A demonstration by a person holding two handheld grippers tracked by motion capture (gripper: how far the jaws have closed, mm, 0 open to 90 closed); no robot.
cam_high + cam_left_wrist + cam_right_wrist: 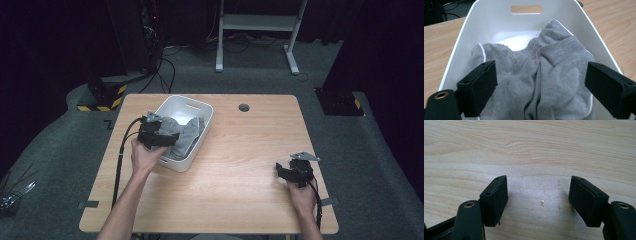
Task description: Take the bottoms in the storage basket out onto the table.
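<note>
Left gripper view has the left tongs (pixel 540 82) standing wide with nothing pinched, poised over the grey garment (pixel 541 77) that lies crumpled in the white bin (pixel 486 17), so the cloth looks already put away and the job near its end. Off to the side, the right tongs (pixel 539 201) hang wide and empty over the bare table (pixel 529 145); nothing blocks either pair

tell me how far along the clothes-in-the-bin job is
Looks nearly done: the grey garment lies bunched inside the white bin. The left hand-held gripper hovers over it with jaws open, gripping nothing. The right hand-held gripper sits open over bare table. Perhaps only tucking the cloth remains.
</note>
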